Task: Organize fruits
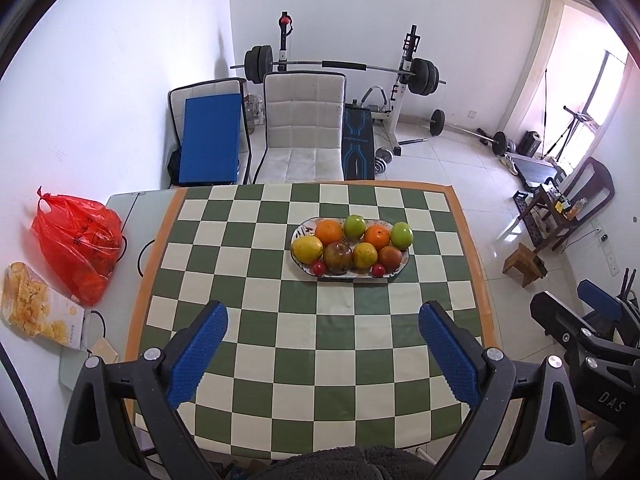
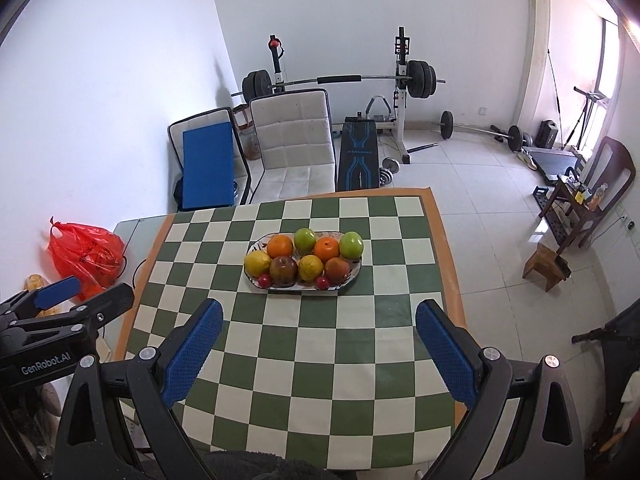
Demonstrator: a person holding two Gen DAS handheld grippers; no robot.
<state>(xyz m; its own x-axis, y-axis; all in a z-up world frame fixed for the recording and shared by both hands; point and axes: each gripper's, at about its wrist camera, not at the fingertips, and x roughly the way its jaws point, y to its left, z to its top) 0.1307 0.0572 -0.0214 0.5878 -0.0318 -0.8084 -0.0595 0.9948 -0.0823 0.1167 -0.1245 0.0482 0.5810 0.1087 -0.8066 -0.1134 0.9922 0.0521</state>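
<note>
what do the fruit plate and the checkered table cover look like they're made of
The plate looks like glazed ceramic: white, glossy, with a painted pattern at its rim. The checkered cover seems to be a thin vinyl or oilcloth sheet: it lies flat with faint creases and a soft sheen, though coated fabric is possible.

Left gripper (image 1: 323, 354): raised, both blue-padded fingers (image 1: 198, 354) spread wide, nothing between them. Black finger mounts visible at the near edge of its own view.

Right gripper (image 2: 319, 354): likewise raised, fingers (image 2: 446, 354) spread wide, gap empty, angled forward and downward.

Relative position: the two grippers sit side by side and apart. Each shows at the margin of the other's view, the left one marked "GenRobot.AI". No contact between them.
</note>
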